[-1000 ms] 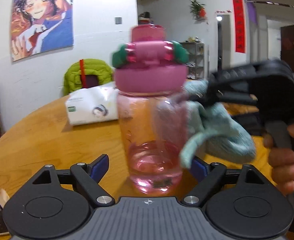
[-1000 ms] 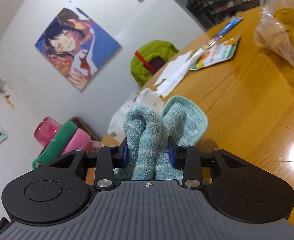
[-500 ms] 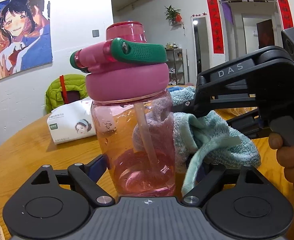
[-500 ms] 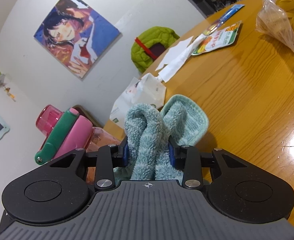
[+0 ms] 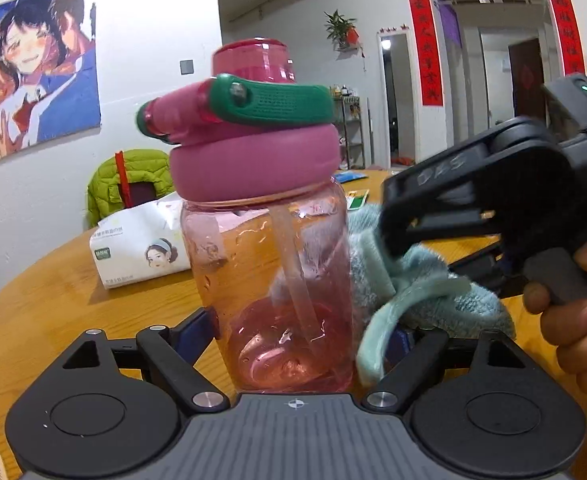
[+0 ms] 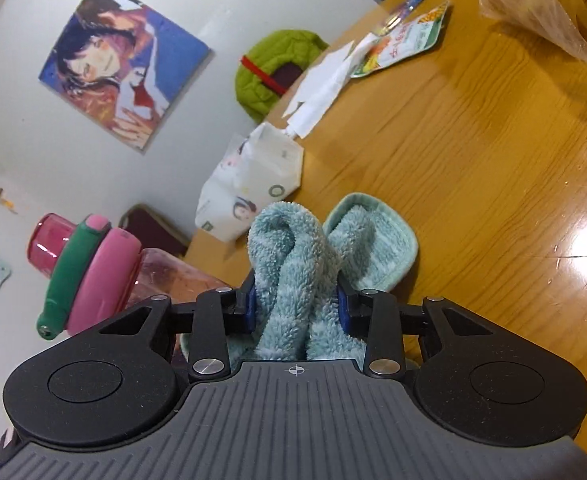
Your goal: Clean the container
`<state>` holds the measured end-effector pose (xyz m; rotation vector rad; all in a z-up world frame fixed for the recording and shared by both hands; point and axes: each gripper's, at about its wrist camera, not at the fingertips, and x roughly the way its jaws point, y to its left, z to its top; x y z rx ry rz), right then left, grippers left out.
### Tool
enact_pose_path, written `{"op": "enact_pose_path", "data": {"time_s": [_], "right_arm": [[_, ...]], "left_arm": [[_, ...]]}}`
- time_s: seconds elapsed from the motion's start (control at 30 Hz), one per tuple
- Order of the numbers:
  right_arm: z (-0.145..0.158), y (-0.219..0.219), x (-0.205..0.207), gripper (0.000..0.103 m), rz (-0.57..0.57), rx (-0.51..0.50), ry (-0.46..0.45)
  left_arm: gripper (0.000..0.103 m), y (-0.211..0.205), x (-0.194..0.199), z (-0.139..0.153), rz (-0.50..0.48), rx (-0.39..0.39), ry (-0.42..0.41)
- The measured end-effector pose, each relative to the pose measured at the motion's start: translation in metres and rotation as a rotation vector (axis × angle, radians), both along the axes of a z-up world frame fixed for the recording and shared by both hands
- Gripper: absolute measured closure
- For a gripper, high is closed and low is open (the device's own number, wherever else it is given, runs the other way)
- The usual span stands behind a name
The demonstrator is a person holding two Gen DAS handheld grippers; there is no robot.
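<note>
A clear pink bottle [image 5: 269,280] with a pink lid, green handle and inner straw stands upright between my left gripper's [image 5: 293,332] fingers, which are shut on its lower body. My right gripper [image 6: 297,304] is shut on a folded light-blue towel [image 6: 293,256]. In the left wrist view the towel [image 5: 405,280] presses against the bottle's right side, with the right gripper [image 5: 473,200] and a hand [image 5: 573,320] behind it. In the right wrist view the bottle [image 6: 93,268] lies at the lower left, beside the towel.
A round wooden table [image 6: 473,160] carries a white tissue pack [image 5: 141,248], torn paper and a snack packet [image 6: 405,40], and a clear bag of yellow bands [image 6: 553,12]. A chair with a green jacket [image 5: 129,184] stands by the far wall.
The bottle has come closer and turned, its green handle swinging to the right. The towel has stayed against the bottle's right side, shifting slightly lower and rightward.
</note>
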<state>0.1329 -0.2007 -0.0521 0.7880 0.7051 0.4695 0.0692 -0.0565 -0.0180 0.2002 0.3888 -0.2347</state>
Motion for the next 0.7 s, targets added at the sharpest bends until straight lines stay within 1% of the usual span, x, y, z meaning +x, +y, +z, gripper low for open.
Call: {"op": "enact_pose_path", "data": {"time_s": [0.03,0.07,0.1,0.2,0.23,0.3,0.4,0.47,0.53,0.57,0.63,0.67,0.7], "right_arm": [[0.002,-0.001,-0.001,0.065,-0.003,0.0,-0.008],[0.005,-0.004,-0.005,0.065,-0.011,0.037,-0.052],[0.009,-0.009,-0.01,0.066,-0.019,0.083,-0.104],[0.022,-0.026,-0.028,0.066,-0.011,0.279,-0.295],[0.025,-0.028,-0.032,0.066,-0.005,0.3,-0.333],[0.026,-0.022,-0.03,0.065,0.012,0.255,-0.305],[0.014,-0.007,-0.013,0.065,0.001,0.089,-0.121],[0.005,-0.002,-0.004,0.065,-0.005,0.03,-0.039],[0.003,-0.002,-0.003,0.065,-0.008,0.037,-0.041],[0.004,-0.003,-0.003,0.065,-0.011,0.044,-0.053],[0.006,-0.003,-0.005,0.065,-0.019,0.058,-0.082],[0.007,-0.003,-0.006,0.064,-0.023,0.059,-0.09],[0.007,-0.002,-0.006,0.064,-0.025,0.058,-0.091]], "left_arm": [[0.02,0.001,0.0,0.0,-0.001,-0.009,0.0],[0.022,0.003,0.0,0.001,-0.001,-0.02,-0.001],[0.023,0.004,0.0,0.001,0.0,-0.026,-0.001],[0.024,0.005,0.0,0.002,0.002,-0.026,-0.001],[0.024,0.005,0.0,0.002,0.003,-0.021,-0.002],[0.024,0.004,0.001,0.001,0.005,-0.014,-0.003],[0.024,0.004,0.0,0.002,0.005,-0.012,-0.001],[0.023,0.002,-0.001,0.001,0.009,0.003,0.0],[0.023,-0.001,-0.003,0.001,0.02,0.023,-0.003],[0.018,-0.001,-0.005,0.002,0.032,0.021,-0.001],[0.016,-0.001,-0.012,0.006,0.103,0.0,0.009],[0.014,-0.002,-0.014,0.008,0.157,-0.005,0.021],[0.014,-0.004,-0.016,0.009,0.194,-0.009,0.032]]}}
